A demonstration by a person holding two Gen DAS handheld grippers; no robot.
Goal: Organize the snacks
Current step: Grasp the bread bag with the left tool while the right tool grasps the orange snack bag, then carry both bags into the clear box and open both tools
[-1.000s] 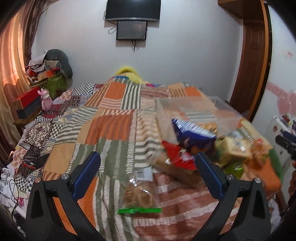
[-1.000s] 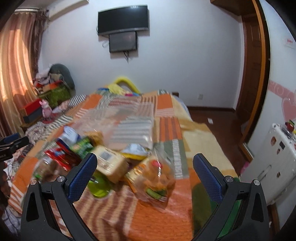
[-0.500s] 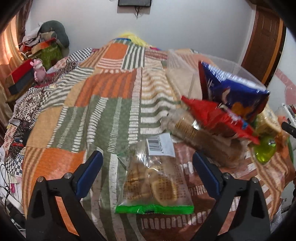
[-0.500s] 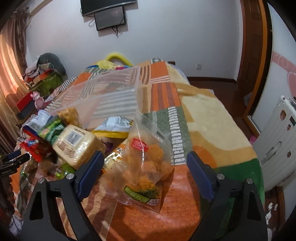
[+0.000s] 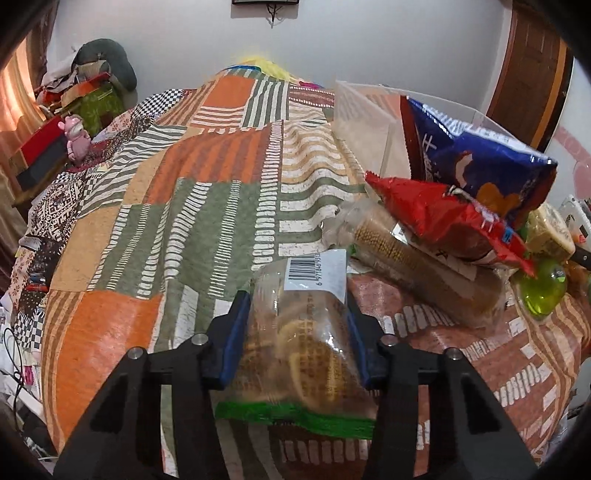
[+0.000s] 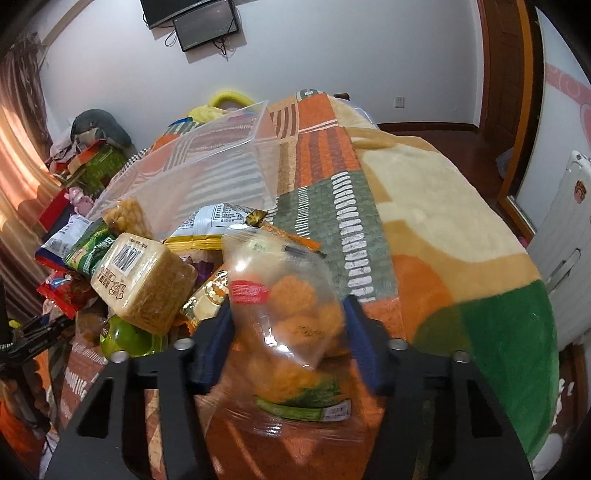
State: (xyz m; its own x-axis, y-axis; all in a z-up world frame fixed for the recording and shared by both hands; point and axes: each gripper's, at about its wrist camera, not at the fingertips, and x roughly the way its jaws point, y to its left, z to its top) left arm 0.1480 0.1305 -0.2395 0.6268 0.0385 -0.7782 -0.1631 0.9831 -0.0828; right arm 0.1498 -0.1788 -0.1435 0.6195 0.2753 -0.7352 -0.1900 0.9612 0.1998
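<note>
My left gripper (image 5: 295,332) is shut on a clear bag of round biscuits (image 5: 299,343) with a green bottom strip and a barcode label, on the patchwork bedspread (image 5: 184,206). My right gripper (image 6: 286,338) is shut on a clear bag of orange puffed snacks (image 6: 291,310) with a red label. A pile of snacks lies between them: a blue chip bag (image 5: 476,158), a red packet (image 5: 443,218), a long cracker sleeve (image 5: 417,269), a yellow block pack (image 6: 142,280). A clear plastic bin (image 6: 207,162) stands behind the pile.
A green bottle (image 6: 129,339) lies under the yellow pack. Clutter and boxes (image 5: 74,107) sit at the bed's left. A white cabinet (image 6: 565,251) and wooden door (image 5: 532,62) are to the right. A TV (image 6: 188,14) hangs on the wall.
Both grippers have moved down and forward and their jaws have closed, the left on the biscuit bag, the right on the orange snack bag.
</note>
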